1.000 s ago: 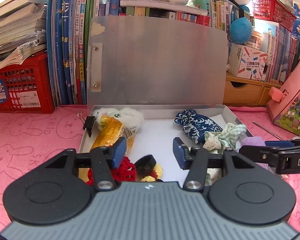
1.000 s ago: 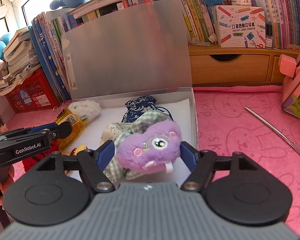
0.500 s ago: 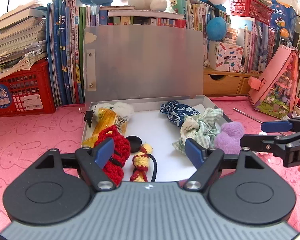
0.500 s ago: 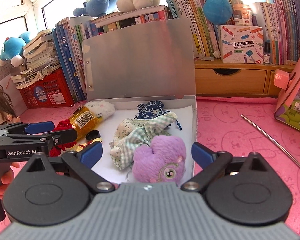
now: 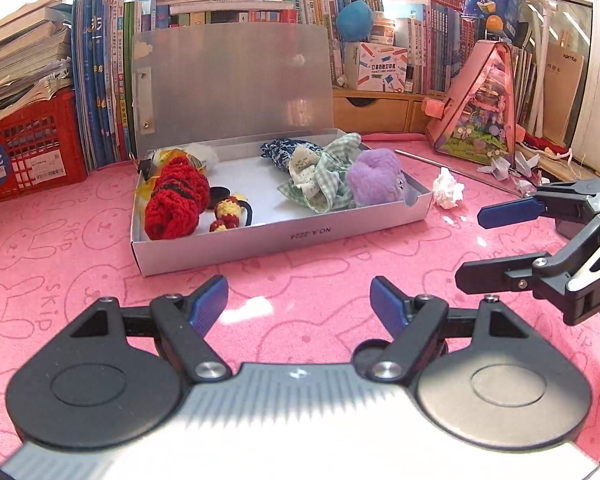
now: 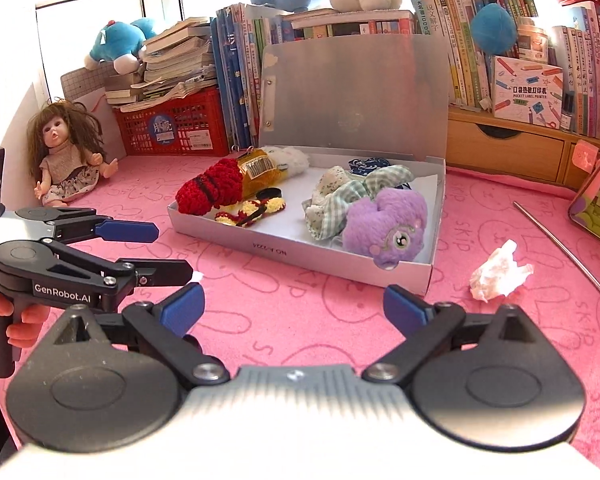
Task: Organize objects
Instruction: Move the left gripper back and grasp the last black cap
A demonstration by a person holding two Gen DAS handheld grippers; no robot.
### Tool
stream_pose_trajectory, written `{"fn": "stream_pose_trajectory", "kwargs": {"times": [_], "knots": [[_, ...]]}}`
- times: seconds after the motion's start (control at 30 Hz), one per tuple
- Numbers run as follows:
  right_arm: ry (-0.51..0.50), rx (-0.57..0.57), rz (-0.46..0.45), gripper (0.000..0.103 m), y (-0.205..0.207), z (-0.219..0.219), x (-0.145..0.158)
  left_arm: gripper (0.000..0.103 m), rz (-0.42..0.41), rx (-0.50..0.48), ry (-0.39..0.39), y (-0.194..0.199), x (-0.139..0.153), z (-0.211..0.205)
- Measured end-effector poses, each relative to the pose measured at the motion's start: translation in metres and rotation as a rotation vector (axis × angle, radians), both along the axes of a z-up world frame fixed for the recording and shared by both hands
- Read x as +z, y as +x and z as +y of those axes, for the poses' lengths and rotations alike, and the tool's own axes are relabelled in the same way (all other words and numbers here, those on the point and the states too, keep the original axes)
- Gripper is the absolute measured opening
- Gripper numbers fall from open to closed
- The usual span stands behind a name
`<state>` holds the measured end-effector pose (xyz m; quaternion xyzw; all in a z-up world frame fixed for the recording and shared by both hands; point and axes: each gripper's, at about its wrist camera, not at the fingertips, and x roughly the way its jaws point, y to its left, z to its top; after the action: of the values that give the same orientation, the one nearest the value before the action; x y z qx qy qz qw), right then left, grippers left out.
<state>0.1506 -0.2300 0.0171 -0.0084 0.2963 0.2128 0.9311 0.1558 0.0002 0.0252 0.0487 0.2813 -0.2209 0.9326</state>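
- Facing the open box (image 6: 300, 258) from its near long side, both hand-held grippers hang over the pink worktop (image 5: 300, 272), clear of the box and holding nothing.
- The left hand-held gripper (image 5: 299, 304) has its jaws apart with only bare mat between them; the right hand-held gripper (image 6: 293, 308) stands wider still, also empty.
- What I take to be the next thing to tidy, a crumpled white paper ball (image 6: 498, 270), lies loose on the worktop just beside the box's right short wall, towards the worktop's right edge.
- In the right wrist view it sits ahead and to the right of the right hand-held gripper, near; from the left one it is further off, beyond the box's near right corner.
- So the right hand looks the nearer.
- The ball has no clear long axis, so any jaw angle should serve.
- Inside the box, the purple plush (image 6: 388, 226) fills the near right corner and the red crochet piece (image 5: 176, 206) lies along the left wall.
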Motion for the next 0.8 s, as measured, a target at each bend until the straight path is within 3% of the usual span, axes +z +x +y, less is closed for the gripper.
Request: {"fn": "stream_pose_trajectory", "kwargs": {"times": [0.17, 0.4, 0.63, 0.77, 0.8], "knots": [[-0.080, 0.053, -0.001, 0.099, -0.021, 0.010, -0.015, 0.082, 0.034, -0.023, -0.012, -0.013, -0.010, 0.003], [-0.095, 0.136, 0.031, 0.092, -0.035, 0.024, -0.031, 0.081, 0.071, -0.047, -0.025, -0.020, -0.020, 0.006], [-0.120, 0.153, 0.035, 0.069, -0.036, 0.044, -0.039, 0.081, 0.055, -0.081, -0.017, -0.025, -0.020, 0.005], [-0.128, 0.134, 0.019, 0.038, -0.036, 0.047, -0.038, 0.080, 0.052, -0.090, -0.019, -0.026, -0.020, 0.006], [-0.123, 0.126, 0.021, 0.035, -0.035, 0.045, -0.038, 0.080, 0.051, -0.095, -0.022, -0.027, -0.021, 0.006]]}}
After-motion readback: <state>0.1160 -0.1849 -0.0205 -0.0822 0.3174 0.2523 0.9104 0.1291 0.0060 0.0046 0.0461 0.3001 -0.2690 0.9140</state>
